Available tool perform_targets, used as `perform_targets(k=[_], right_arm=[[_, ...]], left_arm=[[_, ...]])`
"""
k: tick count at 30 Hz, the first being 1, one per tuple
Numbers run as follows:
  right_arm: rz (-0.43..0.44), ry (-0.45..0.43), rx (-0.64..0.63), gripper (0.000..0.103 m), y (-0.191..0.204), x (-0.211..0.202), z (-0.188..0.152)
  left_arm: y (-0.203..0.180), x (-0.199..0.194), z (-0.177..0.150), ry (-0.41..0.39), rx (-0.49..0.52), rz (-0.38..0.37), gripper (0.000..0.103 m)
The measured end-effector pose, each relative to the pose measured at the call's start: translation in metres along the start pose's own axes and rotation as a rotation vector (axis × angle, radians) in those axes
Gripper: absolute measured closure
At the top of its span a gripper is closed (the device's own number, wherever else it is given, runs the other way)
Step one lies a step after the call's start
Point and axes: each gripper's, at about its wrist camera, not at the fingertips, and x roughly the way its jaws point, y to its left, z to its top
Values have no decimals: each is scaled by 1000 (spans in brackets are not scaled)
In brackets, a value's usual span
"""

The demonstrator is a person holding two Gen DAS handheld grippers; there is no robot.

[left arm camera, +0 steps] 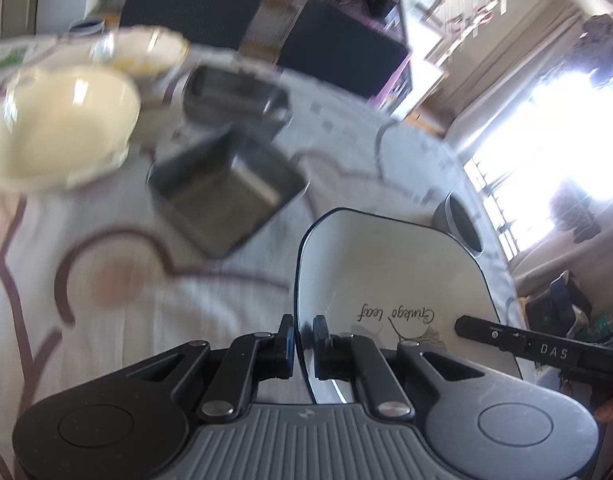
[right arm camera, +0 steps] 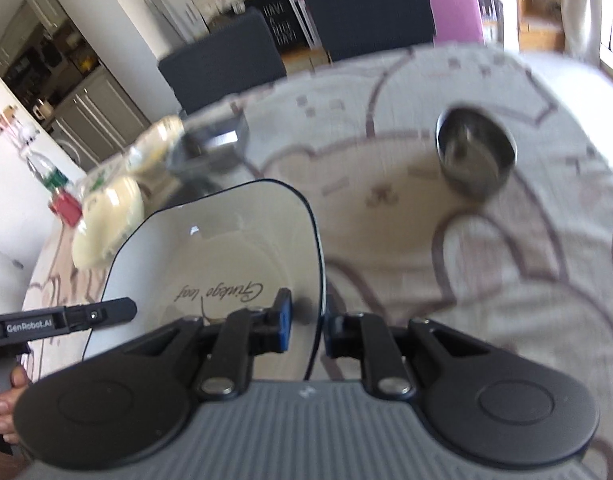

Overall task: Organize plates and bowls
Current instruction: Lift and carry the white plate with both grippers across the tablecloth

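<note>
Both grippers [left arm camera: 304,338] [right arm camera: 308,326] clamped on white plate [left arm camera: 390,272] rims

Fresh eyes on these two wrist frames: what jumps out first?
The white square plate with script lettering, held above the table with the left gripper and right gripper each clamped on an opposite rim. Beyond it on the patterned tablecloth: two dark square metal tins, cream bowls at the left, and a round steel bowl alone on the right.

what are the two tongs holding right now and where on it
Both hold one white plate: left tongs pinch its left rim, right tongs its right rim.
</note>
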Motion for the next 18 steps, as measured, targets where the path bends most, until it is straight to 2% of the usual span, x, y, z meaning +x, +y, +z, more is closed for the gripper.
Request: perform_targets(k=[7,8,10,18], right_arm=[[-52,131,-17,83,1,32,-15],[-54,143,-18,83,2,29,-27],[-55,164,-19,83,6,35,-31],[-81,200,-24,81,11,54,-29]], left_arm=[[15,24,-9,99,-38,52,92],[17,27,-9,104,-43,60,92],[19,33,-8,107,-42,82,91],[22,43,-7,115,-54,108,90]])
